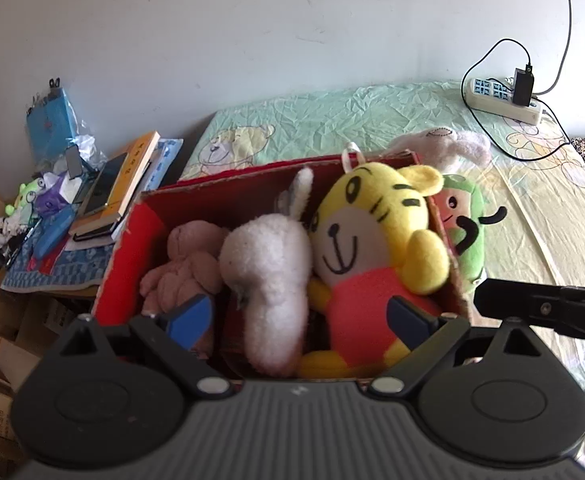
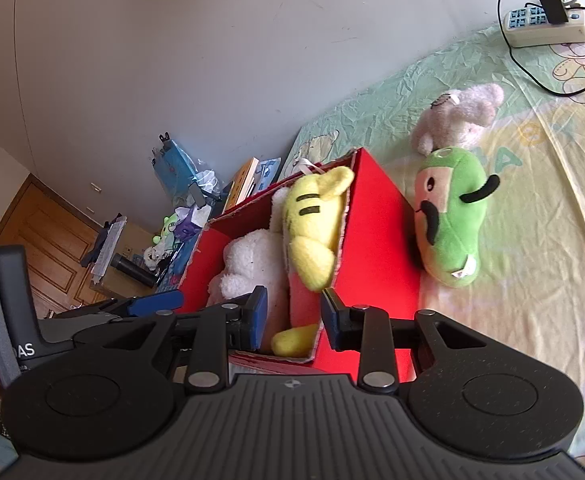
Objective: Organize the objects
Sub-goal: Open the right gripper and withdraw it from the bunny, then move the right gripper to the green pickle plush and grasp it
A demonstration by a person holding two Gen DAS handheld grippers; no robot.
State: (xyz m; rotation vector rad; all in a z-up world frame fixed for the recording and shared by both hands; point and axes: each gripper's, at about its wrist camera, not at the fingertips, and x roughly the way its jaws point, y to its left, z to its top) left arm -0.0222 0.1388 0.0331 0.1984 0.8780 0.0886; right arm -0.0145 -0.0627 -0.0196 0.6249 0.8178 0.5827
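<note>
Above the red box (image 1: 132, 240) rim, left claw (image 1: 298, 316) gapes wide; right claw (image 2: 292, 320) parted, empty.

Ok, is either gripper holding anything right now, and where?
Nothing is held. The left gripper and right gripper are both open above the red box, fingers touching no toy.

Power strip (image 1: 504, 100) on bedsheet (image 1: 332, 120), stacked books (image 1: 124, 184), wooden door (image 2: 48, 236)
</note>
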